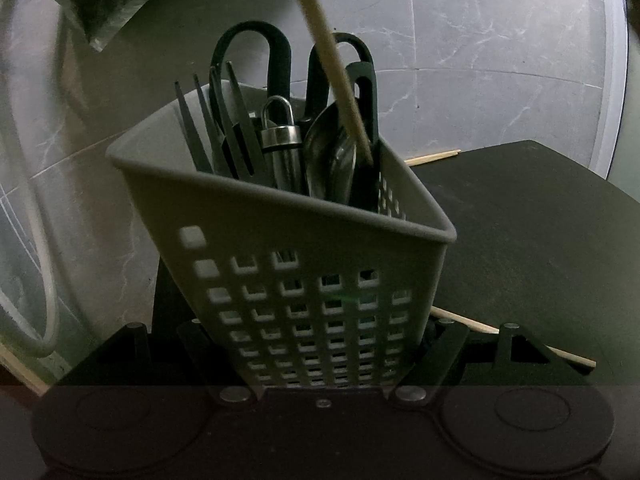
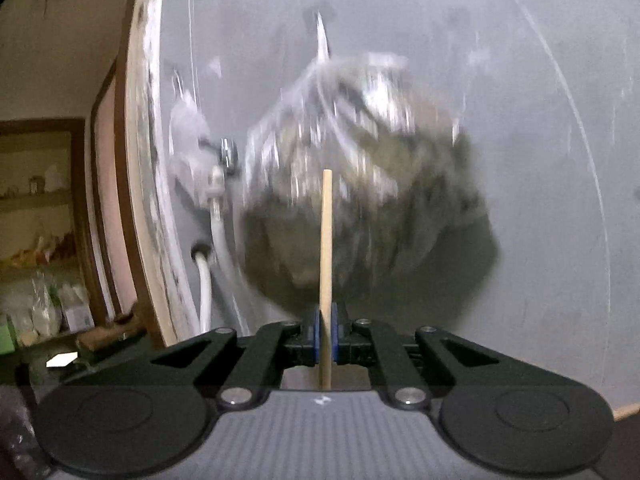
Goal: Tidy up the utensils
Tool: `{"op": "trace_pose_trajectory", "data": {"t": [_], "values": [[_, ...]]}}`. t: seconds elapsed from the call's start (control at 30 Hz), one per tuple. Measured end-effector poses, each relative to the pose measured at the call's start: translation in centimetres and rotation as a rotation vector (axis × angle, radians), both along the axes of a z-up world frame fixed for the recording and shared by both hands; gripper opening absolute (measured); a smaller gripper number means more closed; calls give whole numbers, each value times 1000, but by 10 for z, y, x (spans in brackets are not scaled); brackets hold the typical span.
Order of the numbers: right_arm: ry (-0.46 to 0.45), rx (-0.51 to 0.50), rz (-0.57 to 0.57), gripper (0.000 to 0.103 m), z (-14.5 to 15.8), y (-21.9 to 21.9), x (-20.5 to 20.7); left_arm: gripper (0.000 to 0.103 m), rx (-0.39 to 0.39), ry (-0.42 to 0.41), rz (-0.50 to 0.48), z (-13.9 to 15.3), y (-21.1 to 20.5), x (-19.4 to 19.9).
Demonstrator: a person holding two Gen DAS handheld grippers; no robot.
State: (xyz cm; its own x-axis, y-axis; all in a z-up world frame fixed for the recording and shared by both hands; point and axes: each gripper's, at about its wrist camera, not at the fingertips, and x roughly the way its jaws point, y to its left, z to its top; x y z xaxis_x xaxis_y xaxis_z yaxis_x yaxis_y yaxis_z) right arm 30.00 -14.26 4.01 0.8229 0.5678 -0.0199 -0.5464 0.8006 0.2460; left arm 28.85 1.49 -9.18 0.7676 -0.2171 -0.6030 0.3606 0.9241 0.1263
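Observation:
A grey perforated utensil basket [image 1: 304, 248] fills the left wrist view, tilted, held between the fingers of my left gripper [image 1: 320, 360]. It holds black scissors [image 1: 256, 60], dark forks [image 1: 208, 128], a steel tool with a loop [image 1: 282, 136], a spoon [image 1: 332, 156] and a black-handled utensil [image 1: 366, 92]. A wooden chopstick [image 1: 328, 60] comes down from above, its tip inside the basket beside the spoon. In the right wrist view my right gripper [image 2: 327, 336] is shut on that wooden chopstick [image 2: 327, 248], which stands upright between the blue pads [image 2: 316, 332].
Two more wooden chopsticks lie on the black tabletop [image 1: 520, 220], one behind the basket [image 1: 434, 157] and one at the near right [image 1: 520, 338]. A grey marble wall, a white hose [image 1: 40, 240] and a hanging plastic bag [image 2: 360, 184] stand behind. A doorway is at the left [image 2: 60, 200].

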Motion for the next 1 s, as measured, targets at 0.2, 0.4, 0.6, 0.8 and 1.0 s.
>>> {"op": "trace_pose_trajectory", "data": {"t": [0.2, 0.4, 0.6, 0.8, 1.0], "values": [[97, -109, 1, 9, -36, 4, -4, 78, -1, -2, -3, 1, 0, 0], [147, -158, 29, 47, -44, 0, -14, 78, -2, -5, -9, 0, -1, 1], [133, -187, -115, 76, -31, -29, -33, 78, -10, -10, -8, -2, 4, -1], [298, -345, -222, 92, -50, -48, -24, 77, -12, -10, -1, -3, 11, -6], [524, -641, -120, 90, -100, -26, 0, 77, -7, 0, 10, 0, 14, -13]]}}
